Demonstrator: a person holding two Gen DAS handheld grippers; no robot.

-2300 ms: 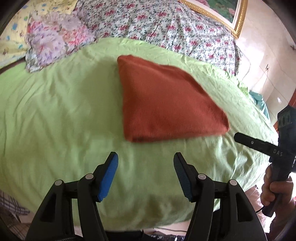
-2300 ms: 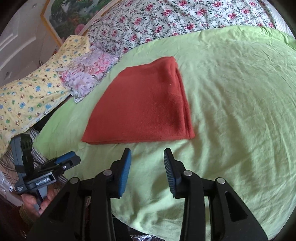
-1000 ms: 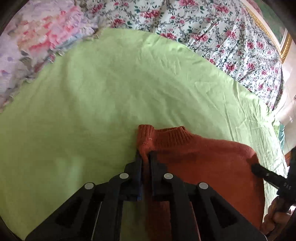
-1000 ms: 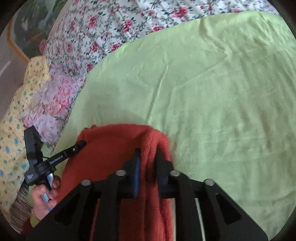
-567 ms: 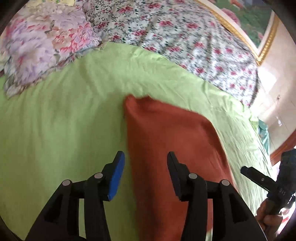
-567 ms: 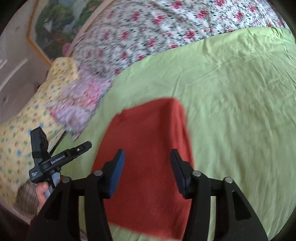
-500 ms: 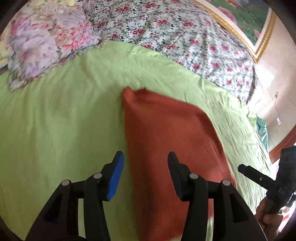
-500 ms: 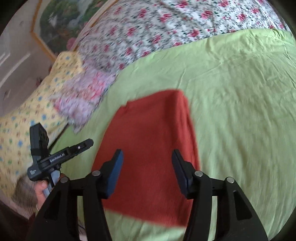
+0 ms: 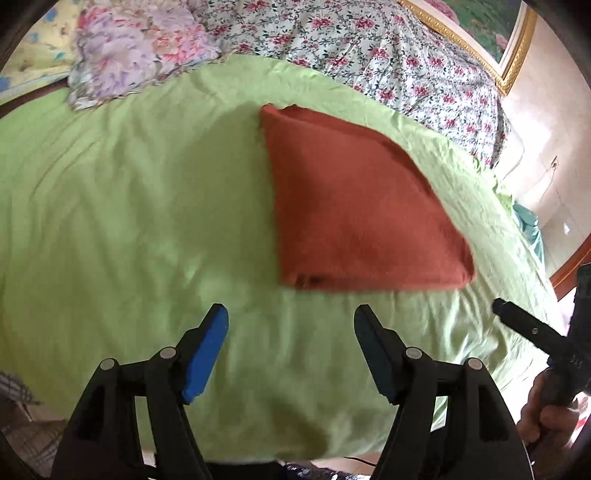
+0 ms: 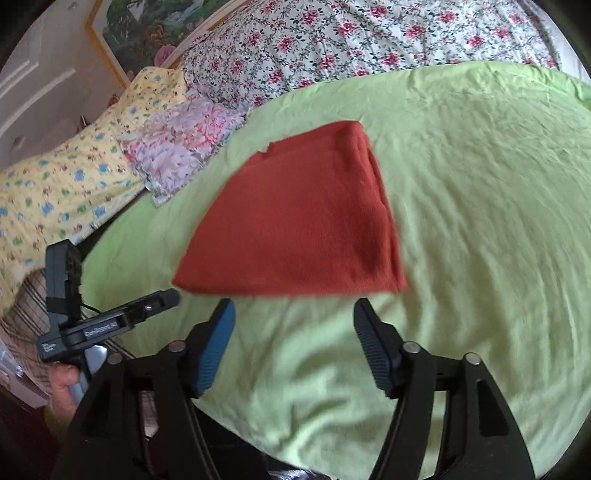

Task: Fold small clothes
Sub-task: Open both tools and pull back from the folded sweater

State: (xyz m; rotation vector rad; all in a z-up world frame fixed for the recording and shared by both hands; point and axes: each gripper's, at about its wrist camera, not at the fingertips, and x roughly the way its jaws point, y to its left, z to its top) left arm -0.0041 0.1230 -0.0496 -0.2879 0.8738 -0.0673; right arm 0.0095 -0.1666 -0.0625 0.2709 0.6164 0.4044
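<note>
The folded rust-red garment (image 9: 354, 206) lies flat on the light green sheet (image 9: 129, 206) of the bed, a tidy wedge shape with layered edges along its near side. In the left wrist view it sits right of centre in the frame; in the right wrist view (image 10: 295, 229) it sits just above the middle, its thicker folded edge on the right side.

The left gripper (image 9: 291, 343) hangs at the bottom of its own frame over bare sheet, jaws spread wide and holding nothing, the garment's near edge a little above them in the frame. The right gripper (image 10: 293, 339) is likewise released, jaws wide apart and empty, with the garment's near edge just above them in the frame.

Each tool shows in the other's view: the left one in a hand at lower left of the right wrist frame, the right one in a hand at lower right of the left wrist frame.

Above the sheet lies a floral quilt (image 10: 351, 33), with a pink-flowered pillow (image 9: 136, 44) at upper left and a yellow printed cover (image 10: 62, 177) at the left. A gilt-framed picture (image 9: 506, 37) fills the upper right corner.
</note>
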